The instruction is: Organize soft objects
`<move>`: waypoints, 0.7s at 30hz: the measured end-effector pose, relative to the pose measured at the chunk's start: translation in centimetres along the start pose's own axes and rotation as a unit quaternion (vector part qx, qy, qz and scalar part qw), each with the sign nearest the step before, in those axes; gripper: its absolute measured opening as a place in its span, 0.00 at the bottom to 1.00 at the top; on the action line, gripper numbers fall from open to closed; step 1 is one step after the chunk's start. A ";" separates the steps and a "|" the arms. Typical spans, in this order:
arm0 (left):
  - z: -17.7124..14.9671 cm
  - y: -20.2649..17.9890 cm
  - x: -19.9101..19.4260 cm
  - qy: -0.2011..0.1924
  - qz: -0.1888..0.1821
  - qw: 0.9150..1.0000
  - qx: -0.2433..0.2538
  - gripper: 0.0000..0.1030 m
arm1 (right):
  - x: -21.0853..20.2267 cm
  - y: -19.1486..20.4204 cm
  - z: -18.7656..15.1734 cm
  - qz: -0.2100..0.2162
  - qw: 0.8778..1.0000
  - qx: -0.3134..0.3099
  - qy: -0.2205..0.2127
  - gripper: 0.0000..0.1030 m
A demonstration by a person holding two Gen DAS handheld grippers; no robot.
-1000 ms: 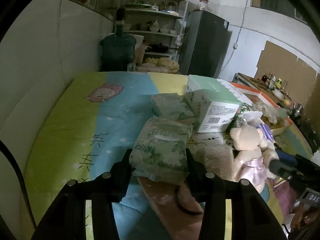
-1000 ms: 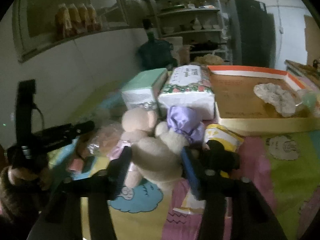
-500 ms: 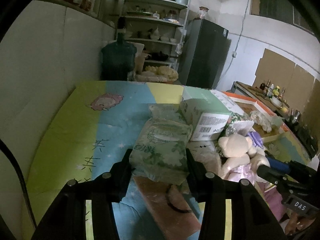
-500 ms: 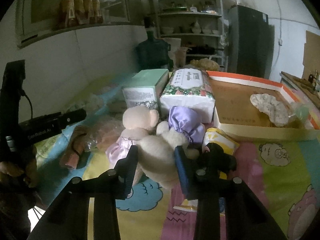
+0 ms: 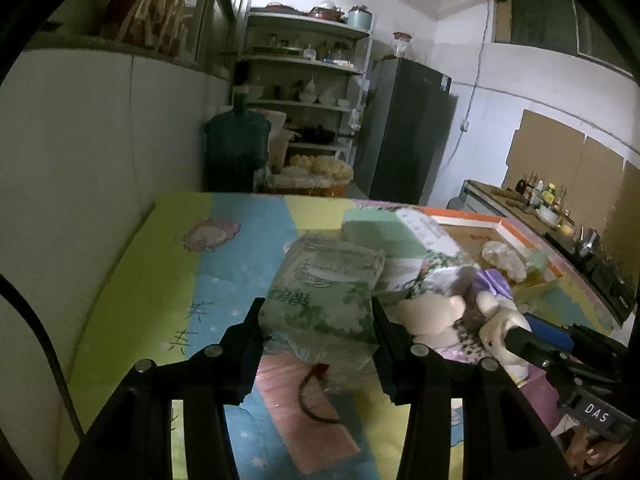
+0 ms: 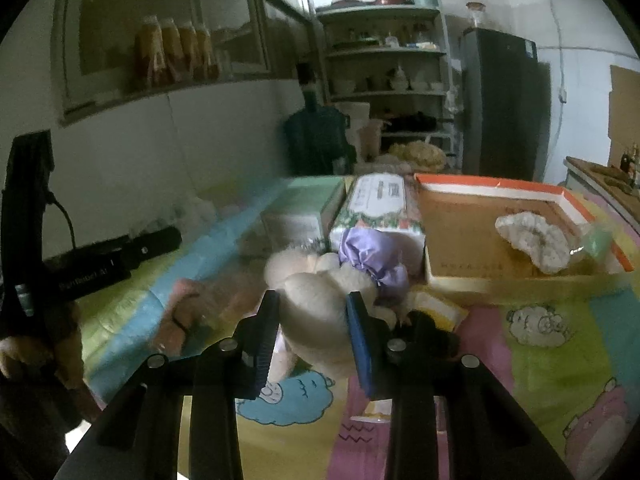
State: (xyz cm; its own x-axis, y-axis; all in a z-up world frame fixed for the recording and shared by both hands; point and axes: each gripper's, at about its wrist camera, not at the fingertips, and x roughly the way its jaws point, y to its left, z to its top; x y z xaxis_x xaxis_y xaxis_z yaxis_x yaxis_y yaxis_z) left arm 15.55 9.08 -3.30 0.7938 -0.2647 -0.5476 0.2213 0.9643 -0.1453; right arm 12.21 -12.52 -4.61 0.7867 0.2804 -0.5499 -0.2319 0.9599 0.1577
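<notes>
The soft green floral-printed plastic tissue pack point(image 5: 324, 292) sits clamped between the left gripper point(image 5: 318, 332) fingers, about half open around it, raised off the table; a second ago it hung lower, with a second pack showing behind it. The cream plush teddy bear in a lilac satin dress point(image 6: 320, 300) is squeezed between the right gripper point(image 6: 312, 336) fingers, whose jaws have just been closing onto its body from a wider gap, and it now rides a little higher over the mat. Behind the bear stand a mint-green cardboard box point(image 6: 304, 204) and a white floral tissue pack point(image 6: 378, 208), beside a shallow orange-rimmed cardboard tray point(image 6: 492, 188) holding a pale lumpy cloth point(image 6: 536, 240). A colourful cartoon-printed mat point(image 5: 160, 264) covers the table. Beyond it are a dark water jug point(image 5: 236, 140), white shelves of crockery point(image 5: 308, 64) and a dark refrigerator point(image 5: 408, 132).
</notes>
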 end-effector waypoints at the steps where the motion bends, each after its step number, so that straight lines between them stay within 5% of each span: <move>1: 0.1 -0.3 -0.3 -0.004 0.002 1.000 0.002 0.47 | -0.3 -0.1 0.1 0.004 1.000 0.002 -0.006 0.34; 21: 1.6 -6.4 -2.6 -0.051 0.025 0.998 -0.010 0.46 | -5.4 -1.9 1.6 0.013 0.997 0.009 -0.070 0.34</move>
State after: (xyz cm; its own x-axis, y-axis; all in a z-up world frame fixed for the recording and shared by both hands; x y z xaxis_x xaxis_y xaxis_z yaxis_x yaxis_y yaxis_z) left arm 12.92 3.62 0.35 0.8574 -0.2143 -0.4680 0.1697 0.9761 -0.1362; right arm 9.35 -15.80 -0.63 0.8529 0.3022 -0.4258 -0.2439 0.9516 0.1869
